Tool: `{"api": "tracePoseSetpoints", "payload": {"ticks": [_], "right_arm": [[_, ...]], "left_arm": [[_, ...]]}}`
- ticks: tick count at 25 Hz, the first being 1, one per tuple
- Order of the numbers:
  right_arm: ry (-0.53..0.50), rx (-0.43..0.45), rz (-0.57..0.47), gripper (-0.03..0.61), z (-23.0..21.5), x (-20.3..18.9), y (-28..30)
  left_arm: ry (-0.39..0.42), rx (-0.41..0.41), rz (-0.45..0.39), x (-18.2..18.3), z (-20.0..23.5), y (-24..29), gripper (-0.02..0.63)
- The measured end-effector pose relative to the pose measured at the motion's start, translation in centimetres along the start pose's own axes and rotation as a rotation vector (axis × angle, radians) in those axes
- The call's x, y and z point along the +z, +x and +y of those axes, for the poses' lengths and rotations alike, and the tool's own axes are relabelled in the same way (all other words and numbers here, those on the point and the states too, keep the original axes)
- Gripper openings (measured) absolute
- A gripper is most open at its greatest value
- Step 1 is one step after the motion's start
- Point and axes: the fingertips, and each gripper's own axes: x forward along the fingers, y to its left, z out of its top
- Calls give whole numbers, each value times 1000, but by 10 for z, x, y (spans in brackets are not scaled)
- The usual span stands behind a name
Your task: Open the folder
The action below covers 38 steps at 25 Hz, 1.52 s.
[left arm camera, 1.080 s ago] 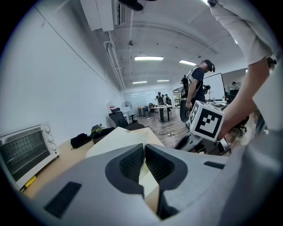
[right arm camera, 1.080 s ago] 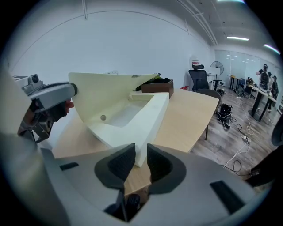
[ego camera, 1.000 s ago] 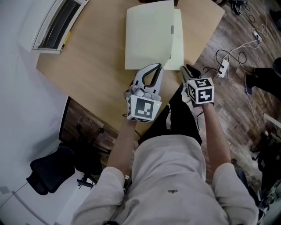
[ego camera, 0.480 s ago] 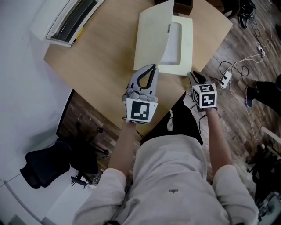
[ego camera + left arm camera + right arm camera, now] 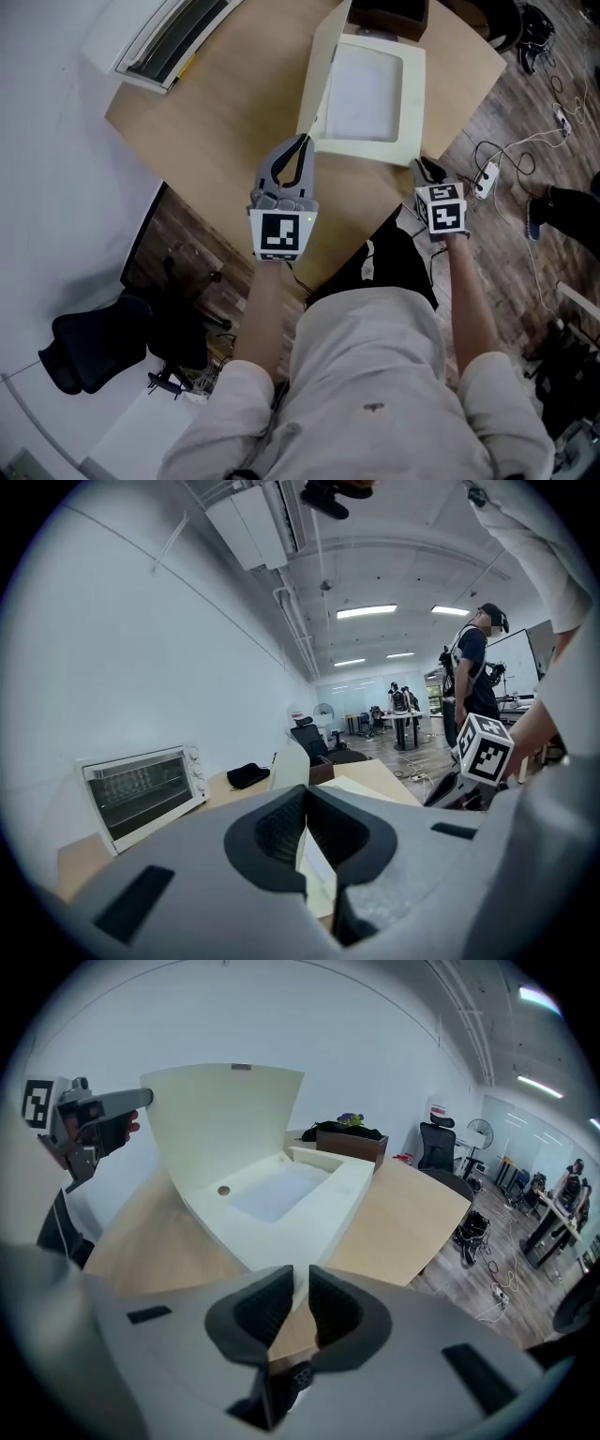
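A pale yellow folder (image 5: 367, 94) lies on the wooden table (image 5: 225, 122), its white inside showing. Its cover (image 5: 319, 84) stands nearly upright along the left side. My left gripper (image 5: 305, 139) is shut on the cover's near edge, and in the left gripper view the thin sheet runs out from between the closed pads (image 5: 305, 794). The right gripper view shows the raised cover (image 5: 225, 1119), the base (image 5: 281, 1194) and the left gripper (image 5: 141, 1101) on the cover's edge. My right gripper (image 5: 419, 164) sits at the folder's near right corner. Its jaws (image 5: 300, 1274) are closing to a narrow gap with nothing between them.
A toaster oven (image 5: 169, 37) stands at the table's far left. A dark box (image 5: 389, 14) sits behind the folder. A power strip and cables (image 5: 485, 173) lie on the floor to the right. An office chair (image 5: 94, 356) stands lower left. People stand far off (image 5: 473, 667).
My left gripper rose and swung left, lifting the cover from nearly flat to upright. The right gripper stayed by the corner and its jaws narrowed.
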Motion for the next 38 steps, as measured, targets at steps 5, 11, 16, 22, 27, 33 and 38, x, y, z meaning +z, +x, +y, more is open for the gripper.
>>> {"api": "tracePoseSetpoints", "payload": {"ticks": [5,11,16,22,27,33,38], "right_arm": [[-9,-4,21,43,-1,0,-1],[-5,-2,16,43,-1,0,-1],[2,2,15,41,0,1,-1],[-4,4,23,37,1,0,-1],[-4,5,24,35,2,0,-1],[1,7,28,35,1,0,-1],[8,3,30,35,2,1,-1]], "left_arm": [[-5,60,17,-6,26,-7,6],[-16,107,53,-20,45,-13,6],[-31,152,81,-33,63,-19,8],[-51,208,111,-47,83,-24,8],[-67,253,139,-62,101,-29,8],[-70,286,174,-76,116,-30,8],[-69,314,201,-88,130,-31,8]]}}
